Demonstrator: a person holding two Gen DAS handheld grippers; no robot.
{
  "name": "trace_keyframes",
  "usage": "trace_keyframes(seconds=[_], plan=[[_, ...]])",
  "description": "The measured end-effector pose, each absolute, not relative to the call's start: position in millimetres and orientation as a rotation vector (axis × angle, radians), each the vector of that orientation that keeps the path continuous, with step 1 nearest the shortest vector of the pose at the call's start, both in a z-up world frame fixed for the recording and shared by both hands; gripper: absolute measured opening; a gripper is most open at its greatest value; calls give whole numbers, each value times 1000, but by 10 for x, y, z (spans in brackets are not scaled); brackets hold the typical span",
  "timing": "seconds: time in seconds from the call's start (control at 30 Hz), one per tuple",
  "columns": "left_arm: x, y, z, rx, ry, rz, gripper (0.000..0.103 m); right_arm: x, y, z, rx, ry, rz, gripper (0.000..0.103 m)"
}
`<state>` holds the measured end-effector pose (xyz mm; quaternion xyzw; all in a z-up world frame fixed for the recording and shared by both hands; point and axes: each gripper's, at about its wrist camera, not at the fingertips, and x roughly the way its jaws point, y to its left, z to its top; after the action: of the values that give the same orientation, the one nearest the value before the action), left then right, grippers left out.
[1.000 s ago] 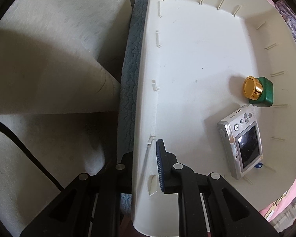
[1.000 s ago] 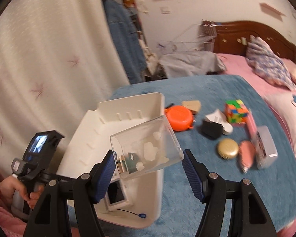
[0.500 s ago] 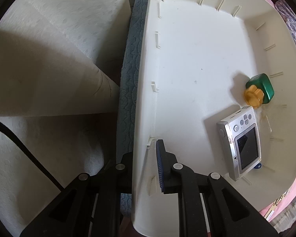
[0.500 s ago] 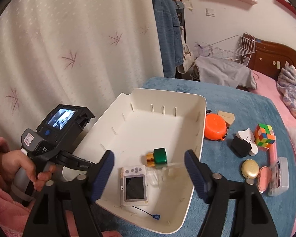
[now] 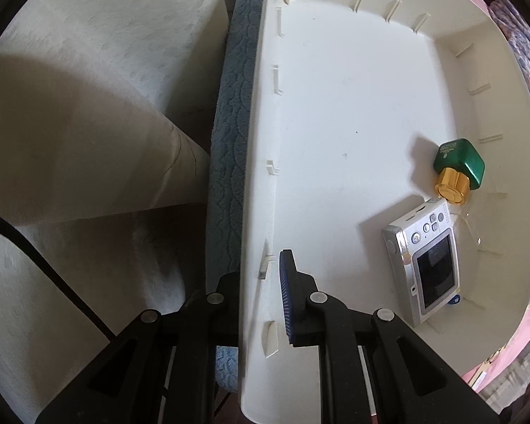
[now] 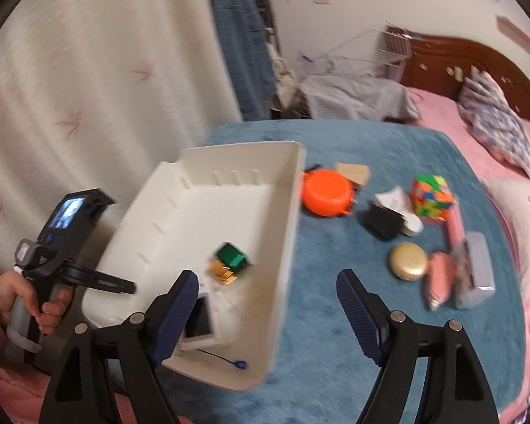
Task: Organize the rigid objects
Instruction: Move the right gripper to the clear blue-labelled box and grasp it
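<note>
A white plastic bin [image 6: 229, 212] sits on a blue quilted blanket [image 6: 335, 318] spread over a bed, seen from two gripper cameras.

In the left wrist view, the left gripper [image 5: 261, 293] points straight down and is clamped on the bin's near side wall, one finger outside and the blue-ridged finger [image 5: 286, 296] inside, pressed against the wall. In the right wrist view this same gripper [image 6: 123, 286] shows at nine o'clock, held in a person's hand [image 6: 24, 300] with a pink sleeve.

Inside the bin, toward its three o'clock side in the left wrist view, lie a green bottle with a gold cap [image 5: 457, 173] on its side and, just beside it at five o'clock, a silver digital camera [image 5: 424, 258], screen up. A faint clear plastic shape shows next to them, too transparent to make out.

The right gripper [image 6: 268, 314] hovers above the bin's near right corner, its jaws opening wide, with nothing between them.

On the blanket, out past the bin from one to three o'clock in the blurred right wrist view, lie an orange round container [image 6: 325, 194], a colour puzzle cube [image 6: 433, 196], a black and white item [image 6: 388, 219], a gold oval compact [image 6: 408, 260], a pink tube [image 6: 440, 282] and a grey case [image 6: 475, 270]. A cream curtain [image 6: 88, 70] hangs at ten o'clock.
</note>
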<state>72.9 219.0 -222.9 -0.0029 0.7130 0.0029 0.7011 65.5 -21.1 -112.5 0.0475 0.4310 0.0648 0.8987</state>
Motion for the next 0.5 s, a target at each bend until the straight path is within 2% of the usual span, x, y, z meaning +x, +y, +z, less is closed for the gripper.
trace_keyframes(seconds=[0.23,0.5], plan=[[763,2325,-2196,-86,1606,88,15,712,-899,-1131,144,939,-10,81],[786,2598,-2125,-286,1544,233,15,899,-1743,-1206,226,993,-143,81]])
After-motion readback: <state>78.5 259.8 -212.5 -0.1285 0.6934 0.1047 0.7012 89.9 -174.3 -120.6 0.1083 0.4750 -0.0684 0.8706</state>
